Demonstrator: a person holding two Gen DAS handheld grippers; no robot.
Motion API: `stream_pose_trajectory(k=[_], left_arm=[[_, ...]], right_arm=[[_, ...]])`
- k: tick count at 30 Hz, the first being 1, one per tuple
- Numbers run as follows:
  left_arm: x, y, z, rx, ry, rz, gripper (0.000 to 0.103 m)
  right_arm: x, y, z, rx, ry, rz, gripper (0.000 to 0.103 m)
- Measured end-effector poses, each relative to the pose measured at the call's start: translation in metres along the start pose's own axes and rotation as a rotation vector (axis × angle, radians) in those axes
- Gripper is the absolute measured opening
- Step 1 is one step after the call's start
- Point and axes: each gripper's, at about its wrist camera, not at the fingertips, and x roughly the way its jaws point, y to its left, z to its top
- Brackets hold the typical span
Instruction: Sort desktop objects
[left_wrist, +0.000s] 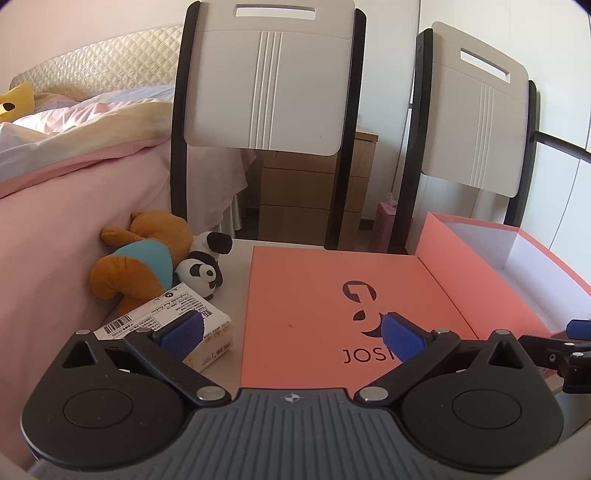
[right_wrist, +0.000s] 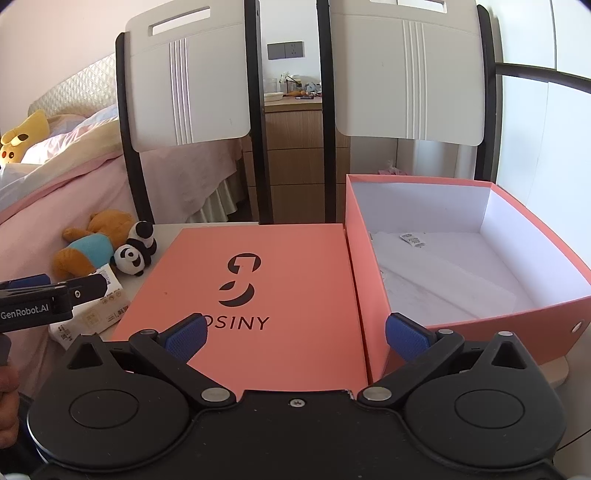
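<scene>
1. Left wrist view: looked along the left hand-held gripper (left_wrist: 291, 338), spread wide with nothing between its ribbed blue pads (left_wrist: 183, 332), hovering low over the desk (left_wrist: 236, 280).
2. Showed a flat salmon-pink cardboard lid (left_wrist: 306, 295) with dark printed lettering, lying ahead between the fingers.
3. Showed a white paper-wrapped tissue pack (left_wrist: 147, 321) with a barcode, partly hidden behind the left pad, just left of the lid.
4. Showed a soft brown plush bear (left_wrist: 129, 258) in a teal shirt lying on its side at the desk's far left, touching a small black-and-white plush panda (left_wrist: 205, 267) just beyond the pack.
5. Right wrist view: looked along the right hand-held gripper (right_wrist: 295, 334), also spread wide and holding nothing, straddling the seam where lid meets box.
6. Showed the open salmon-pink box (right_wrist: 369, 266), white inside, touching the lid's right edge, with crumpled white paper and a small printed tag on its floor.
7. Showed the left tool's black body entering from the left edge, covering part of the tissue pack.
8. Stood beyond the desk: two white panel-back chairs (right_wrist: 188, 88) with black frames, a wooden drawer unit (left_wrist: 314, 184) between them, and a bed (left_wrist: 55, 166) with pink bedding to the left.
</scene>
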Motion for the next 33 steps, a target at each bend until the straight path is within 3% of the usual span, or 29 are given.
stream_pose_trajectory(k=[33], left_arm=[[0.0019,0.0089,-0.0001,0.011,0.008,-0.022,0.103]], right_arm=[[0.0001,0.0028,-0.0017,-0.004,-0.001,-0.016,0.103]])
